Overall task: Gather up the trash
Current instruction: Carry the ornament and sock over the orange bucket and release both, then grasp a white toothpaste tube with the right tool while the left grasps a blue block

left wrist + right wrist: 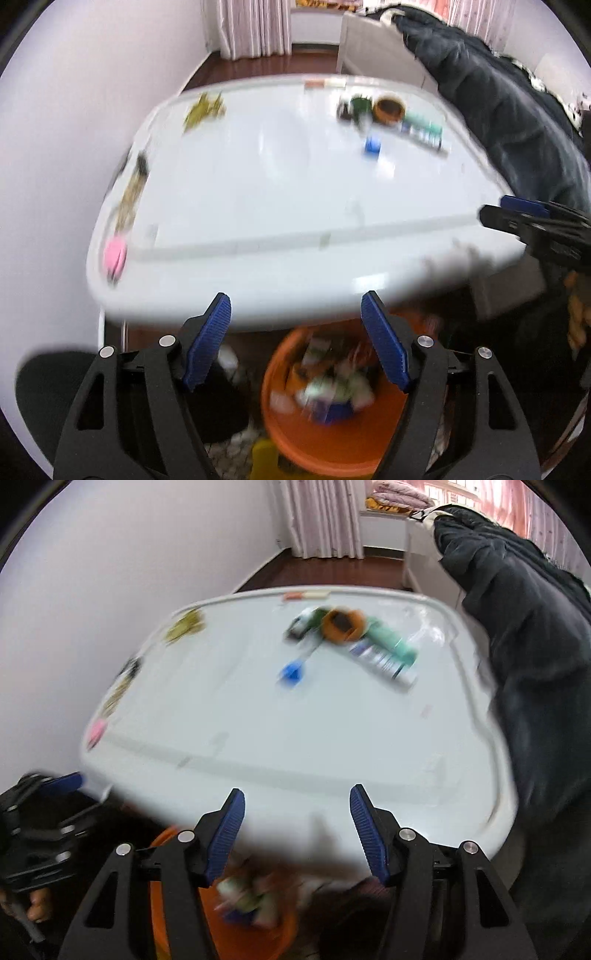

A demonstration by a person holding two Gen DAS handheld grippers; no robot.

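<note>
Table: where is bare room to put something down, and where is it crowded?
The table is bare across its middle and near side, between the pink item at the left edge and the dark coat on the right. It is crowded at the far right, around the orange bowl, the tubes and the blue piece. Scraps line the left edge.

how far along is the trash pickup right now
Partly done. The round orange plastic bin below the table edge already holds a blurry pile of wrappers. Nothing is in hand: the left gripper and right gripper both have open, empty jaws. Left on the white table: a pink scrap, yellowish scraps, and a small blue piece.
</note>
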